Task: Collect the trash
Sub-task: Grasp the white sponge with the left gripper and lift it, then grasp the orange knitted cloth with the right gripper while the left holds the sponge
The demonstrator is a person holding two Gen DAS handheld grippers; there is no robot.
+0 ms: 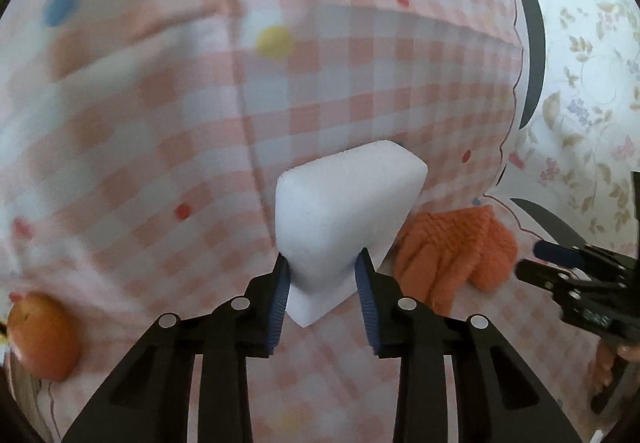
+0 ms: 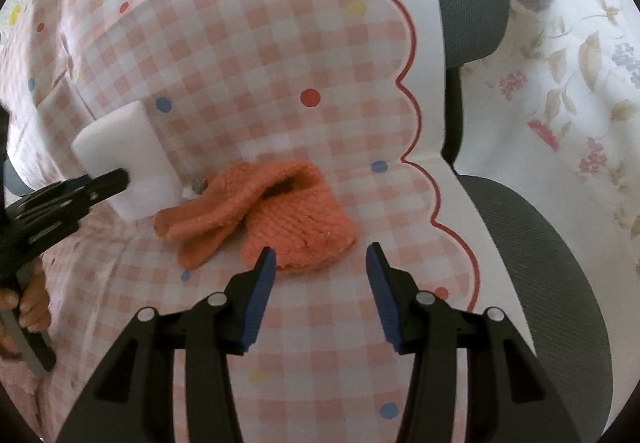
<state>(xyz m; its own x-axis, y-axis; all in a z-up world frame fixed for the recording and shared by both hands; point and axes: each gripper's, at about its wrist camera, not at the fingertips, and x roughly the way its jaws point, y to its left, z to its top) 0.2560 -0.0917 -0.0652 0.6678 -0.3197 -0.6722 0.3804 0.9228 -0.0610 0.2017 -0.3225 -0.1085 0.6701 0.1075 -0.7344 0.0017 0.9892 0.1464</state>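
Right claw is hovering open over orange glove; left claw is gripping white foam block on checkered cloth.

White rectangular foam block: matt, fine-pored. Beside it, orange knitted glove: coarse, fuzzy. Beneath both, pink-checked cloth cover: smooth, matt.

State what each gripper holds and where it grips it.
The left gripper clamps the white foam block by its near lower end. The right gripper holds nothing, open above the orange knit glove.
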